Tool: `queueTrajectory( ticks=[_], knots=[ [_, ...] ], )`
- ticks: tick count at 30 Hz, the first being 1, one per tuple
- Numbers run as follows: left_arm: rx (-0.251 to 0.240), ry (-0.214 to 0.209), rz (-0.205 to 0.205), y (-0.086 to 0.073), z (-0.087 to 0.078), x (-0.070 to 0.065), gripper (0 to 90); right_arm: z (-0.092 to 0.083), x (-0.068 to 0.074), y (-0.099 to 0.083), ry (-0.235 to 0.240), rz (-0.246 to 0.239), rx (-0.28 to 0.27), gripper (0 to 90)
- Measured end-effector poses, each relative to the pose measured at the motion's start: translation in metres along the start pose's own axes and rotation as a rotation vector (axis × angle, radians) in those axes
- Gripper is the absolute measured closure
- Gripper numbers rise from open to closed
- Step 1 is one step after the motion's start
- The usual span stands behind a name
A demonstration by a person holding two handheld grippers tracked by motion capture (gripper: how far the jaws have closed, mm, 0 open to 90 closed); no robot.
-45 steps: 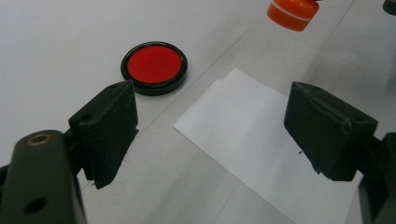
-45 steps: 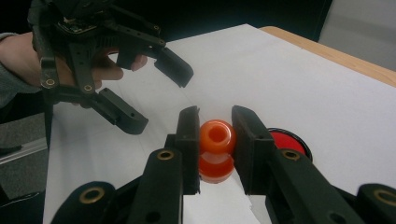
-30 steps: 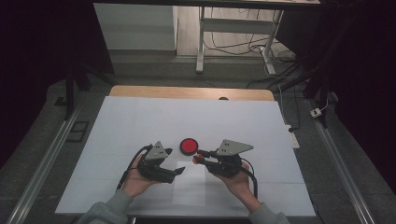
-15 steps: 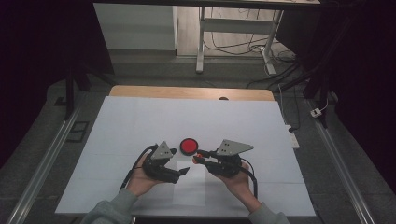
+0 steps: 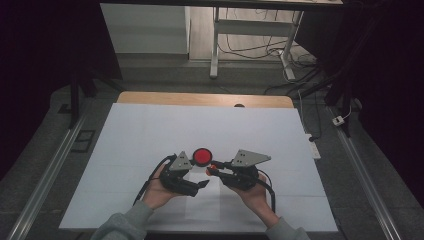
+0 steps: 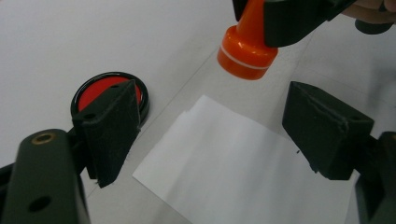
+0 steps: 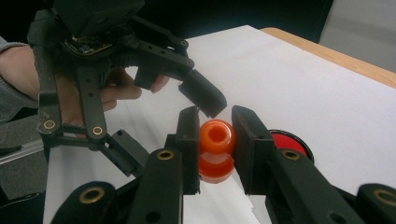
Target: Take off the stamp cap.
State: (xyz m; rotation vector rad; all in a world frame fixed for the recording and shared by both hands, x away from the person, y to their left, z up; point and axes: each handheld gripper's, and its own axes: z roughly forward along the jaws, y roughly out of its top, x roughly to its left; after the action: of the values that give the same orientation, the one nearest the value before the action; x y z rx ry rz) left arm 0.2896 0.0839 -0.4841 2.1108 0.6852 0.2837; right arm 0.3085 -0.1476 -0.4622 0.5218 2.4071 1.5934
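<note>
Jaws, left gripper (image 5: 202,184): spread wide with nothing between them, tips angled toward the middle of the surface, poised over a white paper sheet (image 6: 243,163).
Left hand (image 5: 159,189): cups the gripper from below, forearm in a grey sleeve coming in from the near edge.
Red ink pad (image 5: 202,156): round, black-rimmed, lying flat on the white surface (image 5: 150,130) just beyond and between the two grippers.
Orange stamp (image 7: 216,149): pinched by its handle, base held above the sheet, not touching it.
Jaws, right gripper (image 5: 211,169): closed tight on the stamp, pointing left toward the other gripper.
Right hand (image 5: 256,194): grips from beneath, wrist angled inward.
</note>
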Motion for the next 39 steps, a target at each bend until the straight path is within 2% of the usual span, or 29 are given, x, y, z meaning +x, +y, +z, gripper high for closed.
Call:
queueTrajectory(
  ticks=[15,39],
  knots=[
    [0.006,-0.005,0.019,0.005,0.009,-0.005,23.3,0.0,0.0,-0.001,0.0,0.0,0.004,71.7],
    [0.002,-0.001,0.078,0.011,0.018,-0.009,45.4,0.001,-0.001,-0.002,0.003,0.008,0.005,71.7]
  ],
)
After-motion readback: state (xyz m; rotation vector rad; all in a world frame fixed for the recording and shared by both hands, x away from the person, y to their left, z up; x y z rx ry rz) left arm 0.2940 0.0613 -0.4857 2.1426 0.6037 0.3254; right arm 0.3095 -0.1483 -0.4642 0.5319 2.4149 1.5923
